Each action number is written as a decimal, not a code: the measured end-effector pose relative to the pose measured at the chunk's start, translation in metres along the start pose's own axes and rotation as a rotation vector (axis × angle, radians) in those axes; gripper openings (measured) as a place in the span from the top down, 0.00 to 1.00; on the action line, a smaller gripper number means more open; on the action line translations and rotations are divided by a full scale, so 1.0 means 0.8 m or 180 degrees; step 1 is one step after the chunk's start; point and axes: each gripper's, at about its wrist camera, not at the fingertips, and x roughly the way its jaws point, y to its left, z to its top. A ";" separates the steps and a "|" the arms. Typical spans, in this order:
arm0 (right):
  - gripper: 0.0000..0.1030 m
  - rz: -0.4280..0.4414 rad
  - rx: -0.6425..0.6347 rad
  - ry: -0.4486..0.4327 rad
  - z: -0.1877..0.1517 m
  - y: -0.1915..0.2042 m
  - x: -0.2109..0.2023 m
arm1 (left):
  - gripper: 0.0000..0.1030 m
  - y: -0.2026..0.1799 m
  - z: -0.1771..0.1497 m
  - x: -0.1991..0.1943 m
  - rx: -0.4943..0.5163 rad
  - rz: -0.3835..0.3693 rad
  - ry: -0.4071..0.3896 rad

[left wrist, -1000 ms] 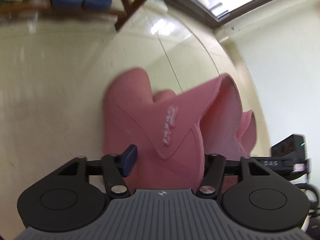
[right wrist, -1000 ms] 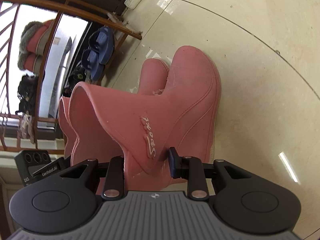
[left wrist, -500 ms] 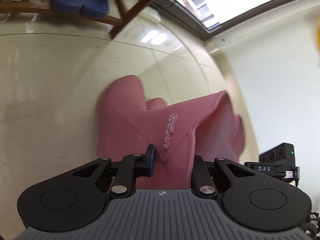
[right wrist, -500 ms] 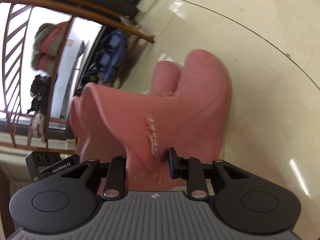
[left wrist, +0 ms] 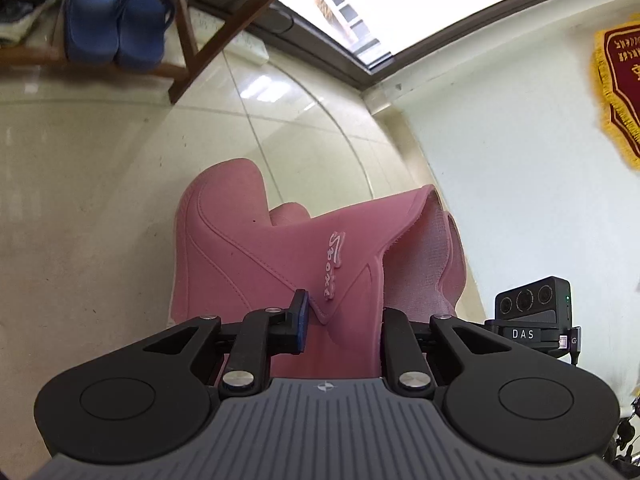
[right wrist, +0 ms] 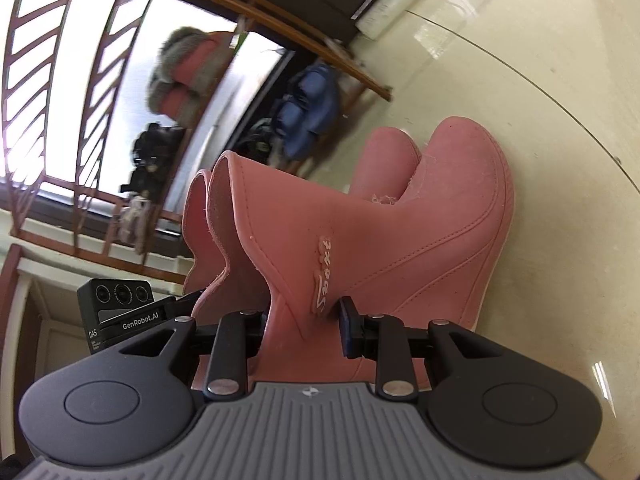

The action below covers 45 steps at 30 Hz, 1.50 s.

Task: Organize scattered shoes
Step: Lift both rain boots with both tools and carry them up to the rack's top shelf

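Two pink rubber boots with raised "Sport" lettering hang side by side above the tiled floor. My left gripper is shut on the shaft rim of the left boot, and its blue pad presses the flap below the lettering. The right boot shows behind it. In the right wrist view, my right gripper is shut on the shaft rim of the right boot. The left boot stands just beyond it, with the left gripper's camera box beside it.
A wooden shoe rack stands ahead with blue slippers on its low shelf. Red fur-lined shoes and black shoes sit higher up. A white wall with a red banner is on the right.
The left jaws closed on the left boot's shaft. Both grippers then rose with their boots, and the shoe rack came further into view.
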 end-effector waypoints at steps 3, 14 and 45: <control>0.69 0.0010 -0.0033 0.0115 0.007 0.043 -0.016 | 0.82 -0.044 0.016 -0.045 -0.0045 0.0063 -0.0003; 0.69 0.0090 -0.0174 0.0647 0.050 0.308 -0.113 | 0.82 -0.239 0.093 -0.251 -0.0261 0.0327 -0.0130; 0.67 0.0594 -0.1009 0.1383 0.291 1.002 -0.055 | 0.79 -0.395 0.403 -0.744 -0.0769 0.0758 -0.1415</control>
